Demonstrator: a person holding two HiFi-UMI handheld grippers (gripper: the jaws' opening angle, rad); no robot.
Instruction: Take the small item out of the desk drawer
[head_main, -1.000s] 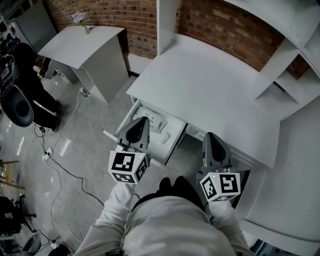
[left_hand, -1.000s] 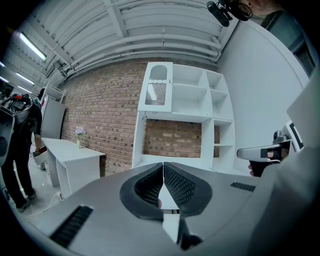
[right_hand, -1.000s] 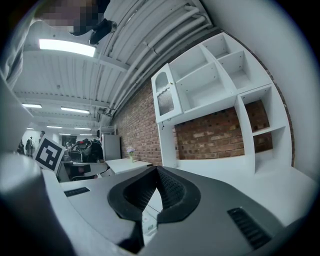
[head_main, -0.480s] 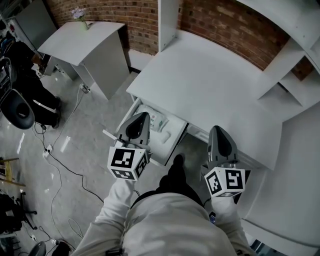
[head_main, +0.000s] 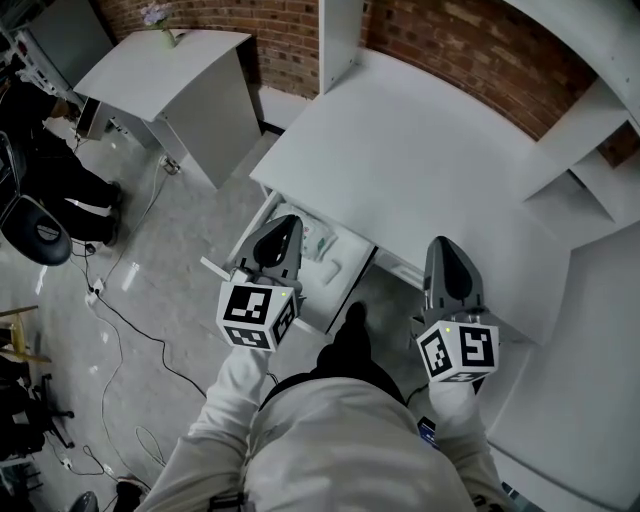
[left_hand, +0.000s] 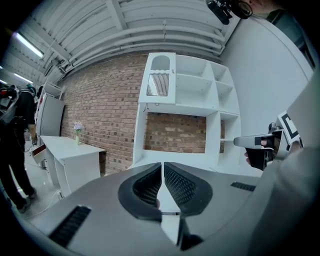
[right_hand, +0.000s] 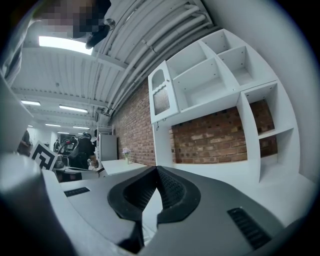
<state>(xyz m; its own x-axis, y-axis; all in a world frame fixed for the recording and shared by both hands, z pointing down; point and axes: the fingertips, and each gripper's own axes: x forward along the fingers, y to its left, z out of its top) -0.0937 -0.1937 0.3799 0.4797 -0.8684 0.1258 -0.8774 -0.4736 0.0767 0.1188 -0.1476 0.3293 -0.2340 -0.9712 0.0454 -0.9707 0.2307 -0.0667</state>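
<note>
The white desk (head_main: 420, 170) has its drawer (head_main: 340, 288) pulled open at the front left. A small pale item (head_main: 318, 241) lies inside the drawer. My left gripper (head_main: 285, 222) hovers over the open drawer, just left of the item, shut and holding nothing. In the left gripper view its jaws (left_hand: 163, 165) meet at the tips and point toward the desk and shelves. My right gripper (head_main: 443, 243) is held over the desk's front edge, right of the drawer. It is also shut and empty, its jaws (right_hand: 156, 168) closed together in the right gripper view.
A white shelf unit (head_main: 590, 150) stands on the desk's right. A second white table (head_main: 160, 70) with a small flower vase (head_main: 158, 14) is at the upper left. A person in dark clothes (head_main: 45, 170) and floor cables (head_main: 110, 310) are to the left.
Both grippers have stayed shut and nearly in place; the right one has drifted slightly to the right. The person's dark shoe has moved forward between the grippers.
</note>
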